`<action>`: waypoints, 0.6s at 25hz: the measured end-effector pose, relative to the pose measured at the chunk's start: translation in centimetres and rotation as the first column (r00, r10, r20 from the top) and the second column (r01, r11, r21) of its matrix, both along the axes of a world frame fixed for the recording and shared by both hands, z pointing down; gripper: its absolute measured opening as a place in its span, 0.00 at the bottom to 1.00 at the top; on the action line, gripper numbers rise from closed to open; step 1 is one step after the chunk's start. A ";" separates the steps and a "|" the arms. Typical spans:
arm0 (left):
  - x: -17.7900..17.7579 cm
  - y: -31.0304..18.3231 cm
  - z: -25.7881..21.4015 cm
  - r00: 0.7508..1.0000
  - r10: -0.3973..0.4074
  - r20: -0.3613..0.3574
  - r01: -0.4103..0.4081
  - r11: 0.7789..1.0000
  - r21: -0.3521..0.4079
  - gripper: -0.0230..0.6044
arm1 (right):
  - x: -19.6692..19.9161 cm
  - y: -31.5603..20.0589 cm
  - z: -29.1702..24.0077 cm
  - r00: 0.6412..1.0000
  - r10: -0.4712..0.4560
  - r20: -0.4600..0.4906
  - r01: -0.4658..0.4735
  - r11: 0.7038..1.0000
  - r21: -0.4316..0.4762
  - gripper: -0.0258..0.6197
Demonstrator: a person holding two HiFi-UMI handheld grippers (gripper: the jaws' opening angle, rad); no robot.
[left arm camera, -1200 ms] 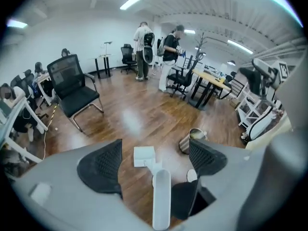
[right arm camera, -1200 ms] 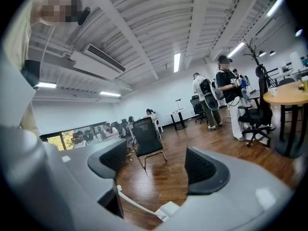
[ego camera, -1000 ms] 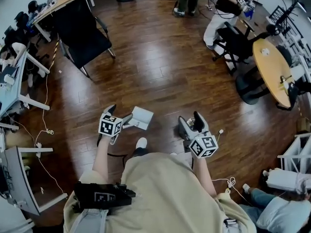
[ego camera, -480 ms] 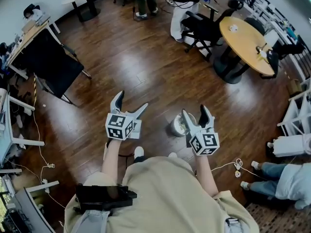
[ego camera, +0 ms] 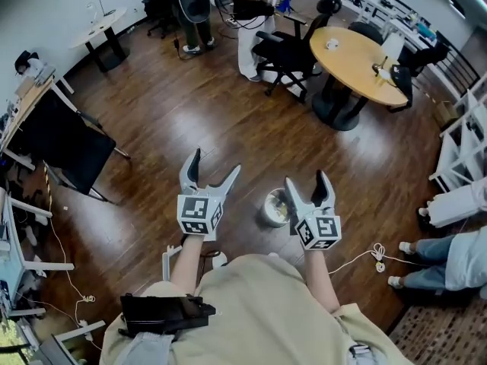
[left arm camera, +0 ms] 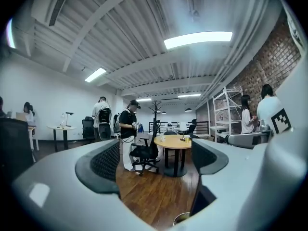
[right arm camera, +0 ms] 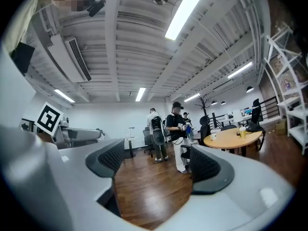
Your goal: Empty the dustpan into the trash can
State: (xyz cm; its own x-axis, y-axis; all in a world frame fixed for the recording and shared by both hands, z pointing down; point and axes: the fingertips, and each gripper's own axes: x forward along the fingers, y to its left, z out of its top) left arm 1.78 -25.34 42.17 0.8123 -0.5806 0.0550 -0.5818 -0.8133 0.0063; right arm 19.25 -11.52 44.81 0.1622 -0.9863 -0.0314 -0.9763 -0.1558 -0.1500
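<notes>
A small round trash can [ego camera: 274, 207] with pale litter inside stands on the wood floor between my two grippers; its rim also peeks in at the bottom of the left gripper view [left arm camera: 183, 219]. My left gripper [ego camera: 215, 160] is held level to the left of the can, jaws wide but closing, with nothing between them [left arm camera: 159, 163]. My right gripper [ego camera: 307, 178] is just right of the can, jaws opening and empty [right arm camera: 154, 165]. A white object [ego camera: 167, 263], possibly the dustpan, lies on the floor by my left forearm, mostly hidden.
A round wooden table [ego camera: 356, 64] with black office chairs [ego camera: 283, 50] stands ahead to the right. Standing people [ego camera: 245, 21] are at the far side. A black chair [ego camera: 65, 152] and desks sit on the left, white shelving [ego camera: 466, 139] on the right. A cable [ego camera: 374, 257] lies on the floor.
Both grippers have risen and the view has swung toward the round table. The white dustpan beside the left gripper a second ago is no longer at its jaws. The right jaws have parted.
</notes>
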 end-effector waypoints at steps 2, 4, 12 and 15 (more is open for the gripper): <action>0.6 0.2 0.0 1.000 0.001 0.005 -0.001 1.000 0.009 0.76 | 0.1 0.2 -0.2 1.000 0.014 -0.015 -0.014 1.000 0.003 0.66; 1.3 0.5 0.1 1.000 0.011 0.014 -0.011 1.000 0.016 0.74 | 0.3 0.3 -0.2 1.000 0.026 -0.014 -0.026 1.000 0.010 0.66; 4.3 0.6 -0.2 0.999 0.032 0.040 -0.034 0.998 0.047 0.71 | 2.7 0.3 -1.6 0.996 0.073 -0.047 -0.072 0.997 0.034 0.66; 5.2 0.8 -0.7 0.998 0.050 0.032 -0.052 0.997 0.058 0.70 | 3.7 0.4 -2.2 0.993 0.093 -0.066 -0.090 0.995 0.045 0.66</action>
State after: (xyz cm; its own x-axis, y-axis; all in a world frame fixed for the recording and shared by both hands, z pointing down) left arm 6.99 -24.50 41.49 0.8395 -0.5412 0.0473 -0.5385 -0.8405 -0.0599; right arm 22.94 -11.12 42.56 0.2481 -0.9649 -0.0864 -0.9663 -0.2403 -0.0920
